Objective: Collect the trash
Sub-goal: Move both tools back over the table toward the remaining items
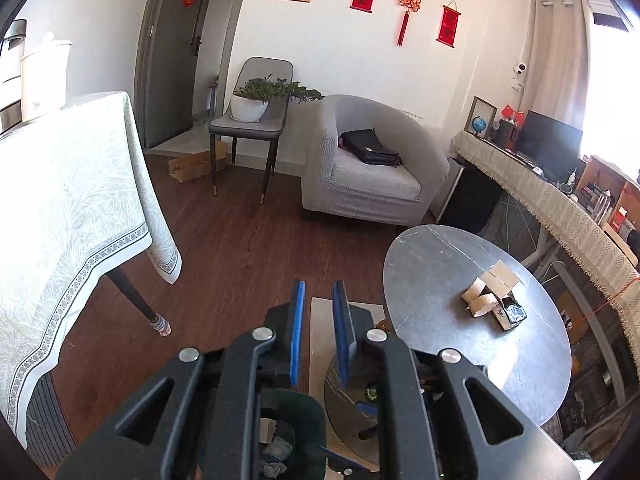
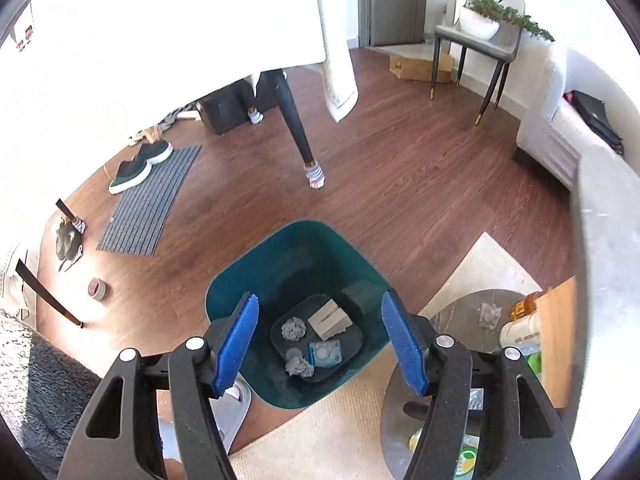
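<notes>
Our right gripper (image 2: 320, 340) hangs directly over the green bin (image 2: 296, 264), its blue pads spread wide with nothing between them. We judge that this is the posture for a drop, since whatever falls from here lands inside. The bin already holds two crumpled paper balls (image 2: 293, 328), a small cardboard box (image 2: 330, 320) and a blue-and-white packet (image 2: 325, 354), all lying on its floor. It stands on the wood floor at the edge of the cream rug (image 2: 480, 264), close to both tables, which keeps each carry short.

Our left gripper (image 1: 318, 330) is held out above the floor, its pads narrow with a slim gap and nothing in them. It points past the round grey table (image 1: 440, 280), where we see what the right view misses: a cluster of torn cardboard cartons and a dark wrapper (image 1: 494, 296) waiting on the tabletop, well apart from the bin.

The right view, in turn, shows us the bin's contents clearly and another crumpled paper (image 2: 490, 314) on the low table (image 2: 452, 316) beside it. In the left view the bin is mostly hidden under the gripper body.
</notes>
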The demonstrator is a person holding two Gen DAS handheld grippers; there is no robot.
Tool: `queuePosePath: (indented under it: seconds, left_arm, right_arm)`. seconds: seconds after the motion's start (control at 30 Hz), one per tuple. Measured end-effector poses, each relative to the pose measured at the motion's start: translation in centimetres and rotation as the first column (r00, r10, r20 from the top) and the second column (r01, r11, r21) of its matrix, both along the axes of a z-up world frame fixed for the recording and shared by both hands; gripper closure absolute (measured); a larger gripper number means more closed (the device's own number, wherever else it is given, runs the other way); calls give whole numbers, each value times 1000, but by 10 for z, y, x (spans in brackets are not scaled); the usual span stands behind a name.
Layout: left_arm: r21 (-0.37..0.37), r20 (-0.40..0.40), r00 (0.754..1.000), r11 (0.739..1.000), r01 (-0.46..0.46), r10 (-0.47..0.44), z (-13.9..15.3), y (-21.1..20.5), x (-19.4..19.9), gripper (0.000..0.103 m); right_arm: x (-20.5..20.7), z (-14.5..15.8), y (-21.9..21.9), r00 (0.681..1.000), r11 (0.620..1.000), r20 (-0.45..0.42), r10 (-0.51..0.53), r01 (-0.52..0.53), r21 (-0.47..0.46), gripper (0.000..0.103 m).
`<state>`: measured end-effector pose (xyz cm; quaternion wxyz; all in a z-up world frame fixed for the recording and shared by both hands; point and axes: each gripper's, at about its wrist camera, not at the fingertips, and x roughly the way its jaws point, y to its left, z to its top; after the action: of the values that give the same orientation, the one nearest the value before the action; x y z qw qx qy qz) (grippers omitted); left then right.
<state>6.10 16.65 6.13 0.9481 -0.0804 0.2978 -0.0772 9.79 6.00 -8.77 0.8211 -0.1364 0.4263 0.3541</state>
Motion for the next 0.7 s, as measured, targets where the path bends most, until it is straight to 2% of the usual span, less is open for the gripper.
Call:
queuePosePath:
  seconds: [0.13,0.2,0.33,0.5,0.7]
  left_arm:
    - [5,-2,999,999,33,-33,-1,-23,9,82]
    - [4,2,998,998,57,-57,-3,-38,12,72]
    - [21,8,994,994,108,-109,-9,-74,20,63]
    - [38,-21,981,980,195,-195,-27,-129,36,61]
    - [70,-73,955,954,293,-288,-54,-194,53,62]
  right_arm:
    - [6,33,-41,994,997,76,-77,74,38,38]
    - [12,45,-65,987,992,98,-123,120,44,38]
    - [24,60,-117,966,974,128,-224,219,56,38]
    - [35,68,-187,927,938,142,-346,339,73,38]
    - [32,63,-255,887,895,122,-446,438,85,38]
